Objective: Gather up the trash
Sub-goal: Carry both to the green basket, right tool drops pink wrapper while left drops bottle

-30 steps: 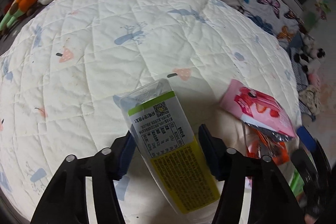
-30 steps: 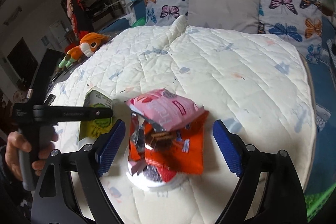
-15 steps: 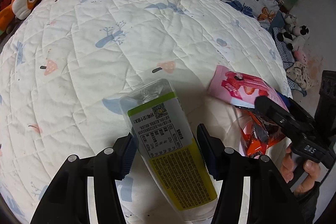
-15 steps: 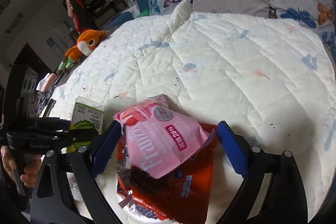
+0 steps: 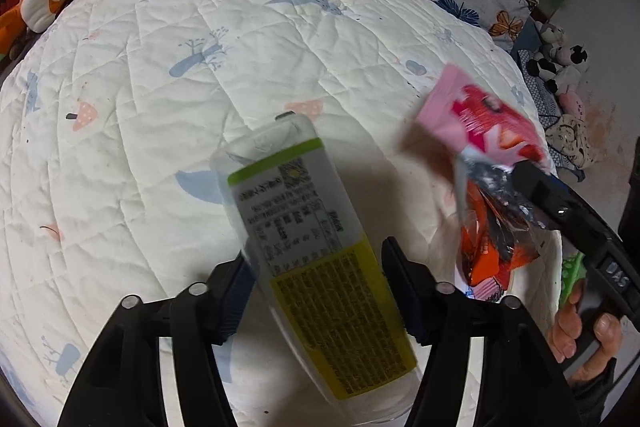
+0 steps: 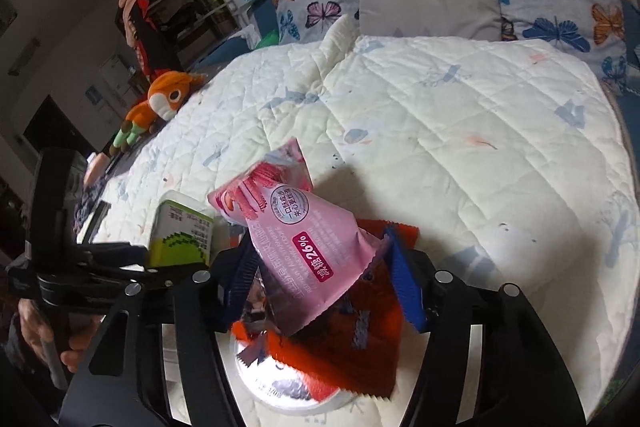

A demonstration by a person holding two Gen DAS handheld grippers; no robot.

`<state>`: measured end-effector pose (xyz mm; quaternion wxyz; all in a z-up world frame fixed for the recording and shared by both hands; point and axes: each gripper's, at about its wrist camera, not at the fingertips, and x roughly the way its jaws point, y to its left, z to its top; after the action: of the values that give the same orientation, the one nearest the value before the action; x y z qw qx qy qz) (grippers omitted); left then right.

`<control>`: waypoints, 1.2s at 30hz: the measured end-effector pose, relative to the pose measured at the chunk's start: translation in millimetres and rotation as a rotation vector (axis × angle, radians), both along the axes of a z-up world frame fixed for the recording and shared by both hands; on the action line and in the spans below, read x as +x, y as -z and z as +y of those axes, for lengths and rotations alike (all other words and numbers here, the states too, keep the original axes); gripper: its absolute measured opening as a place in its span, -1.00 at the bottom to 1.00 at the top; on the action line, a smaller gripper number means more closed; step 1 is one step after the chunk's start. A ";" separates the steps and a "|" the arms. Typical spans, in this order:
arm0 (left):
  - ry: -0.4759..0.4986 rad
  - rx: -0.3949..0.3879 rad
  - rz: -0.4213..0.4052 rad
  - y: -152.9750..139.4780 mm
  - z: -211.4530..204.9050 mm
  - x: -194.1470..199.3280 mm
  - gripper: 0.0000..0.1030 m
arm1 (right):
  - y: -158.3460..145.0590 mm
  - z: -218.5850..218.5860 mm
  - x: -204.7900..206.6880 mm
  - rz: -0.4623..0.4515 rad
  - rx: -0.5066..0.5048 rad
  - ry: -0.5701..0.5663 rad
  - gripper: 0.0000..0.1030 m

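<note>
Lower centre of the left view: bottle lies between the fingers of the left gripper; the pads sit against or very close to its sides, the far pad half hidden behind it, so I cannot tell whether the grip is firm.
Change, right: right gripper, wide apart a second ago, has now closed on the pink wrapper and the orange wrapper under it.
Change, lift: the bundle now hangs above the quilt at right of the left view, no longer flat.
Meaning: both hands look loaded; carrying to a bin seems next.
Cup: white cup at bottom centre of the right view, under the wrappers; whether it lifts with them is unclear.
Hidden: no bin shows; bottle's base is cut by the lower edge.
Blur: bottle's label and wrapper print in the left view are smeared.
</note>
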<state>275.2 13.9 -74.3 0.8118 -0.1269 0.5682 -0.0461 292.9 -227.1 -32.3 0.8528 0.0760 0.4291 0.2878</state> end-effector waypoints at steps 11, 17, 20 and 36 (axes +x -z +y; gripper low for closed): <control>0.078 -0.027 -0.056 -20.3 -13.0 -26.3 -0.05 | -39.4 -35.6 -48.7 -0.073 0.084 0.080 0.15; 0.129 -0.064 -0.088 -39.1 -18.6 -51.5 -0.05 | -55.4 -62.6 -85.1 -0.107 0.113 0.140 0.15; 0.163 -0.080 -0.112 -50.9 -25.2 -62.4 -0.06 | -57.7 -75.8 -102.6 -0.118 0.115 0.179 0.15; 0.272 -0.122 -0.138 -67.6 -68.9 -80.2 -0.16 | -44.5 -129.8 -169.2 -0.094 0.129 0.284 0.15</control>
<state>195.0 -55.0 -6.7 0.8258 -0.0944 0.5193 -0.1988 123.7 -356.9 12.2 0.8975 0.1770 0.3541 0.1945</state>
